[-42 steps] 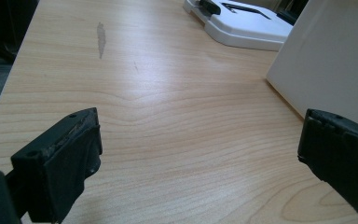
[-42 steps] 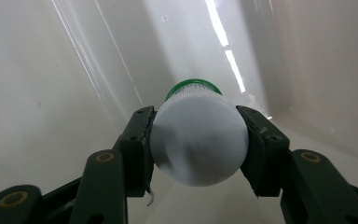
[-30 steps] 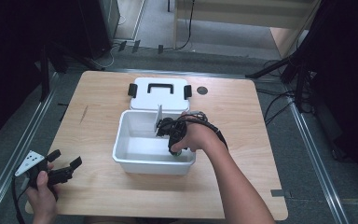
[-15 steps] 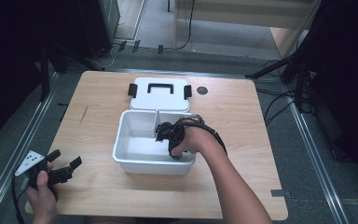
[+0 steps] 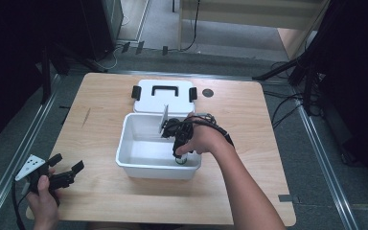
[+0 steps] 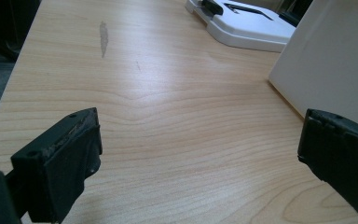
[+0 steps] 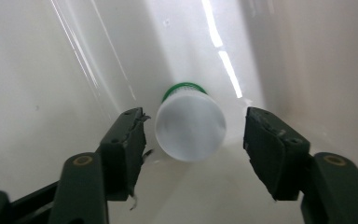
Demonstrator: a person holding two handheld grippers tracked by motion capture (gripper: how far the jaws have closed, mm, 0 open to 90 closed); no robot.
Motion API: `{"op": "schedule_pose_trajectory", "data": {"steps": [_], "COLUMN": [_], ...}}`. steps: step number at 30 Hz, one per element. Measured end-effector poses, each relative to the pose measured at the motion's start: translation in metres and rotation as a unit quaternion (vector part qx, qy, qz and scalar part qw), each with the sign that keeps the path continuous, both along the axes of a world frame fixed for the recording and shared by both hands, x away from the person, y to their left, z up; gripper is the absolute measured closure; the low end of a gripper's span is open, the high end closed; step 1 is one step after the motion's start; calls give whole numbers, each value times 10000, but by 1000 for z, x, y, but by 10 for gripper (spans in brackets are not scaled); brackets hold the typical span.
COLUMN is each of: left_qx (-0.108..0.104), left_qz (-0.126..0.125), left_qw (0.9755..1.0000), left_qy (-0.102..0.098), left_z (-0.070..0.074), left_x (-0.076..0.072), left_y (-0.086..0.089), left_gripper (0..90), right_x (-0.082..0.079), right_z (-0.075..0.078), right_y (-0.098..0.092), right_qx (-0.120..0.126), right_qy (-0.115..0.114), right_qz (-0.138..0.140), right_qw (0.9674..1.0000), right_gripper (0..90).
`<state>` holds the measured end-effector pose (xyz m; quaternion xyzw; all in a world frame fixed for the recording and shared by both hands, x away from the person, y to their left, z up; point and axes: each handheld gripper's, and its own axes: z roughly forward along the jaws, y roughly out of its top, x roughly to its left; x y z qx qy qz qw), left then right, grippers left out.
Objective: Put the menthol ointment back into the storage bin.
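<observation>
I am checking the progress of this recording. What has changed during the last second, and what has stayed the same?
The right gripper has moved toward the person and lower into the white box. Its jaws now stand open on either side of a small white bottle with a green end, without touching it. The left gripper, the box and the lid have stayed in place.

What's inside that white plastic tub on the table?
In the white plastic tub stands a small white bottle with a green cap, between the open right gripper. The hand covers part of the floor.
</observation>
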<state>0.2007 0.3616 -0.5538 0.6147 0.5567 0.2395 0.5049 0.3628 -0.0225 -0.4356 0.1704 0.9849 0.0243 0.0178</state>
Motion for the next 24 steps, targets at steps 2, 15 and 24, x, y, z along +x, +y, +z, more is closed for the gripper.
{"op": "schedule_pose_trajectory", "data": {"steps": [2,15,24], "left_qx": [-7,-14,20], "left_qz": [6,-10,-19], "left_qw": [10000,10000,10000], "left_qy": [0,-25,-25], "left_z": [0,0,0], "left_x": [0,0,0], "left_y": [0,0,-1], "left_gripper": [1,1,0], "right_x": [0,-6,-10], "right_z": [11,76,92], "right_y": [-3,-42,-85], "right_qx": [80,558,540], "right_qy": [-78,-278,-503], "right_qz": [-47,-507,-921], "right_qw": [9999,9968,9930], "right_gripper": [371,304,225]}}
